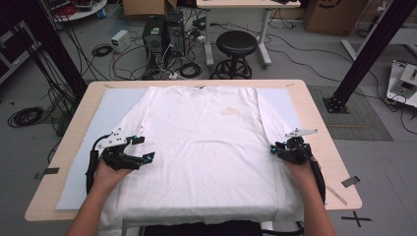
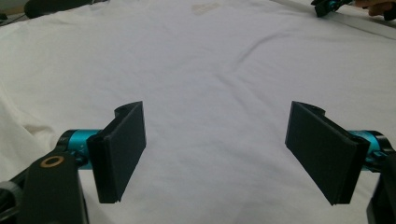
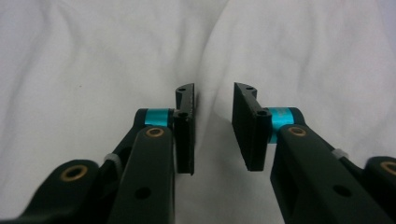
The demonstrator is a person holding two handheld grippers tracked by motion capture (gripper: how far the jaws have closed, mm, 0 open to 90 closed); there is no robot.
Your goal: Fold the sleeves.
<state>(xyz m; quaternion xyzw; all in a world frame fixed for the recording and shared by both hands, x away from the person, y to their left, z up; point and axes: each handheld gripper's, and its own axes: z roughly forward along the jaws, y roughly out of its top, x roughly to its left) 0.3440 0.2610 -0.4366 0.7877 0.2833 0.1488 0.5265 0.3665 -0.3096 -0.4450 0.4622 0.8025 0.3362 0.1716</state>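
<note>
A white T-shirt (image 1: 206,142) lies spread flat on the table, collar at the far side and a faint chest print (image 1: 231,111) on it. My left gripper (image 1: 146,148) rests on the shirt's left side with its jaws wide open; in the left gripper view (image 2: 215,112) only smooth cloth (image 2: 210,70) lies between them. My right gripper (image 1: 274,150) is at the shirt's right edge near the sleeve. In the right gripper view (image 3: 214,93) its jaws stand a narrow gap apart over a crease in the cloth (image 3: 210,56), pads not pressing.
The shirt lies on a pale mat (image 1: 110,105) on a wooden table (image 1: 314,123). Beyond the far edge are a black stool (image 1: 236,44), computer towers (image 1: 162,32) and floor cables. The shirt's hem hangs over the near edge.
</note>
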